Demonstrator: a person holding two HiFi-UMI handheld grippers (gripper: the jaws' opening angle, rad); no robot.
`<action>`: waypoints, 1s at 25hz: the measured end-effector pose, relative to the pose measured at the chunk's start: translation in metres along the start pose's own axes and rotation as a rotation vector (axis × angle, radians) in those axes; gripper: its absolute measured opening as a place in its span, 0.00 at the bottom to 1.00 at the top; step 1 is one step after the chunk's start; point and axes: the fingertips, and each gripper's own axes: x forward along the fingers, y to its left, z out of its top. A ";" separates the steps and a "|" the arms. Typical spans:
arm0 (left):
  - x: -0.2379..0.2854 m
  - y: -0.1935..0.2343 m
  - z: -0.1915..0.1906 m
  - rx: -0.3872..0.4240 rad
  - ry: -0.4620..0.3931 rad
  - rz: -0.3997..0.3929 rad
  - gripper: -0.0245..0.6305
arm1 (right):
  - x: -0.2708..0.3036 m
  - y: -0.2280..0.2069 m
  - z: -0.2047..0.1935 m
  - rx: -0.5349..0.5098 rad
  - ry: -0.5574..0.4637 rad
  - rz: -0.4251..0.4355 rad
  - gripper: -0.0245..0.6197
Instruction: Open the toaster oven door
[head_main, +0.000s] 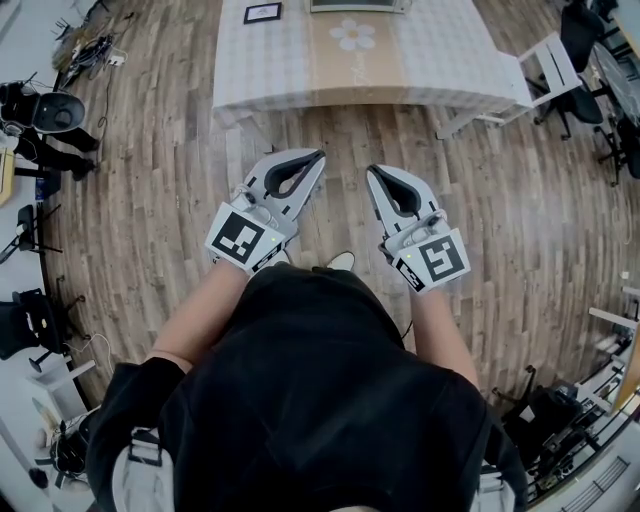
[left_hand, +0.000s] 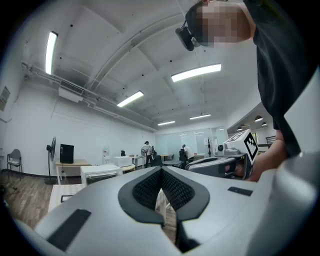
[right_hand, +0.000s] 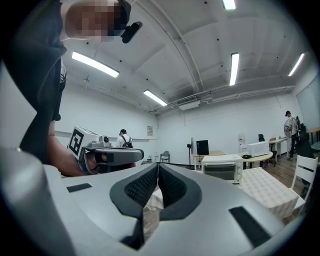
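Note:
The white toaster oven stands on a table with a checked cloth, its door closed; in the left gripper view the toaster oven is small and far off. Only its front edge shows at the top of the head view. Both grippers are held in front of the person's body, well short of the table. My left gripper and right gripper are shut with nothing between the jaws. From its own camera each gripper shows its pads pressed together.
A small black picture frame lies on the table near the oven. A white chair stands at the table's right end, with dark office chairs beyond. Stands and cables crowd the left wall. Wooden floor lies between me and the table.

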 end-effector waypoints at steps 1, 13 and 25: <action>0.004 -0.004 0.000 0.000 -0.006 -0.005 0.06 | -0.003 -0.002 -0.002 -0.001 0.004 0.002 0.07; 0.050 0.018 -0.015 -0.019 0.017 0.005 0.06 | 0.015 -0.047 -0.019 0.010 0.058 0.015 0.07; 0.154 0.148 -0.022 -0.043 -0.037 -0.040 0.06 | 0.133 -0.157 -0.015 -0.030 0.103 -0.017 0.07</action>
